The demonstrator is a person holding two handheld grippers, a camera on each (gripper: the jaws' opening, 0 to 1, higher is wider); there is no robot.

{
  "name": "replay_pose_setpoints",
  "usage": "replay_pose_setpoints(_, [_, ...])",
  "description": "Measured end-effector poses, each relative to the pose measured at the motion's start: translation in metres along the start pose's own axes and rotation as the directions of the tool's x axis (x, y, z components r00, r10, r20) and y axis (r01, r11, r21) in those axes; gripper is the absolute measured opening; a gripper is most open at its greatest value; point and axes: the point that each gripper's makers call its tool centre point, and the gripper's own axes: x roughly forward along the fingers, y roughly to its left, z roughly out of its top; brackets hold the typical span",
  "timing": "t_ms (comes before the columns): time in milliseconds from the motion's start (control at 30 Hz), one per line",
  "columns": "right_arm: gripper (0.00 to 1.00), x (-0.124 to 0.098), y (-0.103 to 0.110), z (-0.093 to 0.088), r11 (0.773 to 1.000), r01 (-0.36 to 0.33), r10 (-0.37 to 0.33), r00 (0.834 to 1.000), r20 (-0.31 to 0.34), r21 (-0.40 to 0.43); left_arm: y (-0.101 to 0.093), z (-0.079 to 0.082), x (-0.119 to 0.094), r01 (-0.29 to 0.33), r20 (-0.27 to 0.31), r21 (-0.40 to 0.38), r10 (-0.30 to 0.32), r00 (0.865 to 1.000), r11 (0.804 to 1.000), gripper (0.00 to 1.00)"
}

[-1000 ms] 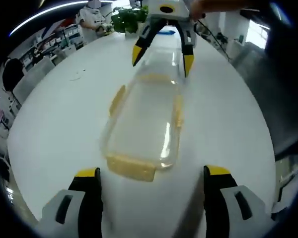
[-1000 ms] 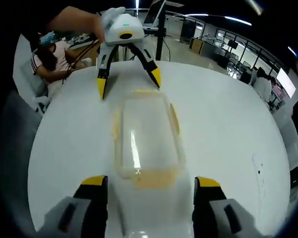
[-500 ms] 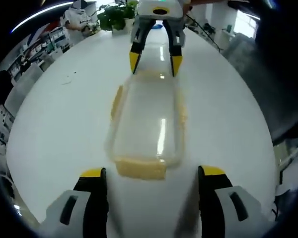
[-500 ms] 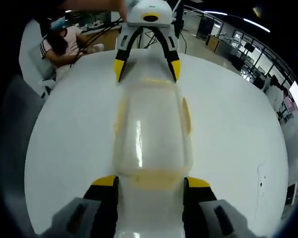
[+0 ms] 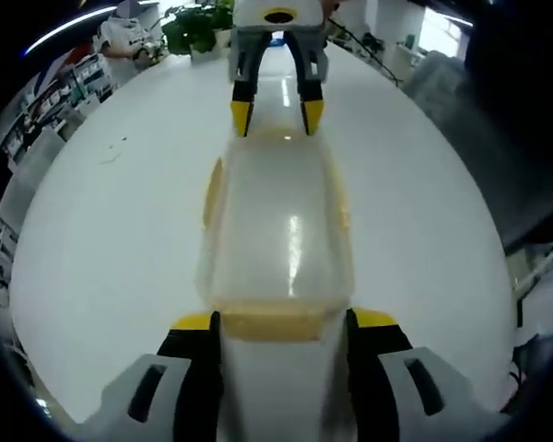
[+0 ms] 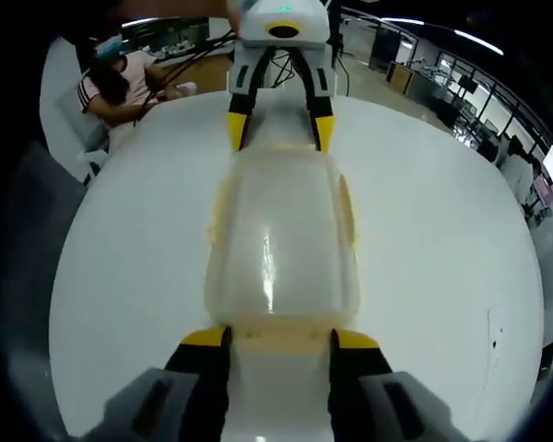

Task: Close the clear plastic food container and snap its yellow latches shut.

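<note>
My left gripper [image 5: 281, 324] and right gripper [image 6: 275, 339] each straddle one end latch of the container [image 5: 276, 230], jaws partly open, contact unclear.

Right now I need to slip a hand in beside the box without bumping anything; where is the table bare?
The white table is bare along both long sides of the clear container, out to the table's edge. The short ends are crowded: the left gripper straddles one end latch, and the right gripper straddles the opposite end.
</note>
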Motion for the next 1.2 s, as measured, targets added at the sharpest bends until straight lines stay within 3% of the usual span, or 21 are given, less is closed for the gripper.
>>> replay_pose_setpoints(167, [0.38, 0.000, -0.003, 0.002, 1.000, 0.002, -0.002, 1.000, 0.014, 0.010, 0.008, -0.003, -0.003, 0.009, -0.032, 0.029, -0.008, 0.999, 1.000, 0.38])
replay_pose_setpoints(267, [0.37, 0.001, -0.005, 0.003, 1.000, -0.004, 0.003, 1.000, 0.007, 0.024, 0.010, -0.003, -0.004, 0.012, -0.063, 0.035, -0.010, 0.998, 0.999, 0.37])
replay_pose_setpoints(567, [0.38, 0.004, -0.007, 0.004, 1.000, -0.004, 0.005, 0.992, -0.123, 0.010, 0.010, -0.005, -0.002, 0.006, -0.105, 0.032, -0.003, 0.994, 0.999, 0.38])
replay_pose_setpoints(667, [0.38, 0.004, -0.007, 0.003, 1.000, -0.001, 0.003, 0.990, -0.141, 0.014, 0.009, -0.006, -0.001, -0.003, -0.106, -0.005, 0.002, 0.994, 1.000, 0.37])
replay_pose_setpoints(967, [0.36, -0.002, -0.007, 0.003, 0.999, -0.004, 0.007, 0.996, -0.086, 0.039, 0.011, -0.007, -0.002, 0.008, -0.115, -0.033, -0.012, 0.993, 0.999, 0.35])
replay_pose_setpoints(1200, [0.36, -0.016, -0.008, 0.011, 1.000, -0.001, 0.002, 0.996, -0.084, 0.012, 0.010, 0.005, -0.024, -0.031, -0.126, -0.025, 0.028, 0.992, 0.999, 0.35])
